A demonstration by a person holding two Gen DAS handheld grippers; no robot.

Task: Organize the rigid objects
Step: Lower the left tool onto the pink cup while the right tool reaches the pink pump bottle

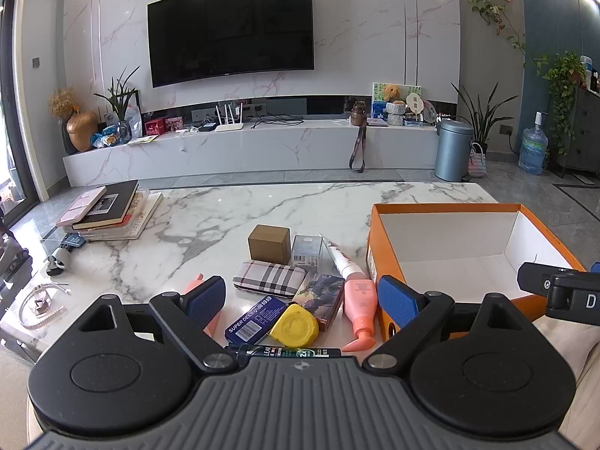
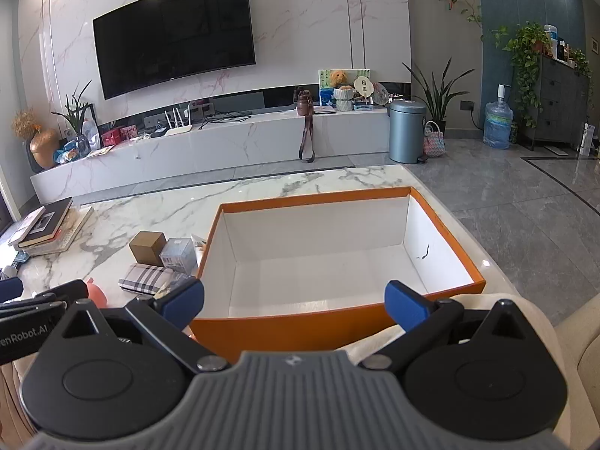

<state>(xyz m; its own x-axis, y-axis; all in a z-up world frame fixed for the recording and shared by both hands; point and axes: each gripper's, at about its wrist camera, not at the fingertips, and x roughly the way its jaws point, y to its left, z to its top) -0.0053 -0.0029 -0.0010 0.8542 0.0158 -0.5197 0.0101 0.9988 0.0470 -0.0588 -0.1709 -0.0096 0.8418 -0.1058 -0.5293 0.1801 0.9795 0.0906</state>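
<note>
The left claw [image 1: 302, 298] hangs wide open and empty over a cluster of small items on the marble counter [image 1: 225, 213]: a yellow tape measure [image 1: 294, 325], a blue box [image 1: 255, 317], a pink bottle [image 1: 360, 309], a plaid case [image 1: 268, 278], a brown box [image 1: 269, 243] and a clear box [image 1: 307, 250]. The right claw [image 2: 294, 302], also spread and holding nothing, faces the orange box [image 2: 288, 328], which stands just right of the cluster. Books [image 1: 108, 208] lie stacked at the counter's far left.
</note>
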